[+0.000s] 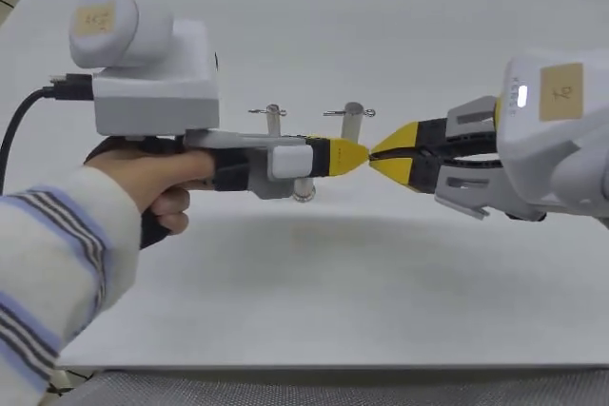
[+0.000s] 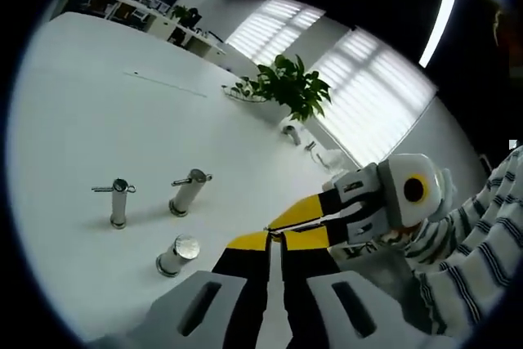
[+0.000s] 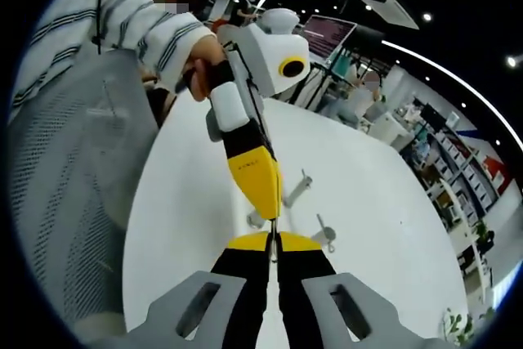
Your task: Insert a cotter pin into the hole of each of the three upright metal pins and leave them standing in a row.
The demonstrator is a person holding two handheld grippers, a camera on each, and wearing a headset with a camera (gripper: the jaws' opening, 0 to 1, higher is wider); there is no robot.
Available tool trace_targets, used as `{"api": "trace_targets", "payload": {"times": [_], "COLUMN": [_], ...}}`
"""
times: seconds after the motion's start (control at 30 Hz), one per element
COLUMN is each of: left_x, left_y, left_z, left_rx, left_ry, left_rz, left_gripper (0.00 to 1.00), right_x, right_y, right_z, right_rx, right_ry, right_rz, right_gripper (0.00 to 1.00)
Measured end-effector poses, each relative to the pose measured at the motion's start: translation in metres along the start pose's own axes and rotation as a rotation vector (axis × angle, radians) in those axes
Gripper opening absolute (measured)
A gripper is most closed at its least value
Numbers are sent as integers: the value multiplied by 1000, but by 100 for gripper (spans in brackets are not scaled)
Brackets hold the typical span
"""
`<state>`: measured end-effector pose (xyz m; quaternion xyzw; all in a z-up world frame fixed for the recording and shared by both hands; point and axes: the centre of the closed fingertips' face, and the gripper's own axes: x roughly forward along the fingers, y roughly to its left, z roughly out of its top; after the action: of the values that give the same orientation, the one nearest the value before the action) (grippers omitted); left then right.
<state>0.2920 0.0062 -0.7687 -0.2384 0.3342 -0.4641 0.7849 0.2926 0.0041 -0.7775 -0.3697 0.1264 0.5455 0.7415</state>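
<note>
Both claws meet tip to tip over the counter [image 1: 314, 273]. The left claw [image 1: 360, 155] comes in from 9 o'clock and the right claw [image 1: 379, 155] from 3. In its own gripper view each one looks pinched down to a hairline slit. I can't tell whether a third cotter pin sits between the tips (too thin against the yellow, a speck at best).

Task parts:
- Left-hand pin [image 1: 273, 123] and right-hand pin [image 1: 352, 125] stand at 12 o'clock behind the tips. Each has one through its top: left cotter pin [image 1: 270, 111], right cotter pin [image 1: 348, 112].
- Bare pin [image 2: 175, 256] stands at 7 o'clock of the tips, under the left claw's body. Nothing sticks out of its head.

Risks:
- If this is a handover, one claw could let go before the other bites. The cotter pin would drop and could skitter across the counter.
- The left claw's body hangs low over the bare pin. A small dip would tip it and break the row.
- A swing toward 12 o'clock would clip the finished pair, which I judge easy to topple.
- Pushing in off-axis would shove the bare pin over instead of threading it.

Hard to see:
- In the head view the left claw covers most of the bare pin.
- I can't make out its hole or which way the hole faces.
</note>
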Motion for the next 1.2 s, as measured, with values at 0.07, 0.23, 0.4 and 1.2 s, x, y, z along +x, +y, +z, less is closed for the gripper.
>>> {"api": "trace_targets", "payload": {"times": [0.07,0.23,0.4,1.2], "left_x": [0,1,1,-5], "left_y": [0,0,2,-1], "left_z": [0,1,-1,-7], "left_rx": [-12,-33,-70,-87], "left_ry": [-1,-7,-9,15], "left_rz": [-2,1,7,14], "left_gripper": [3,2,2,0], "right_x": [0,-1,0,0], "right_y": [0,0,1,5], "right_z": [0,-1,0,1], "right_rx": [-8,-16,-26,45], "right_ry": [4,10,19,-16], "right_rz": [-2,-5,-10,19], "right_gripper": [2,2,3,6]}}
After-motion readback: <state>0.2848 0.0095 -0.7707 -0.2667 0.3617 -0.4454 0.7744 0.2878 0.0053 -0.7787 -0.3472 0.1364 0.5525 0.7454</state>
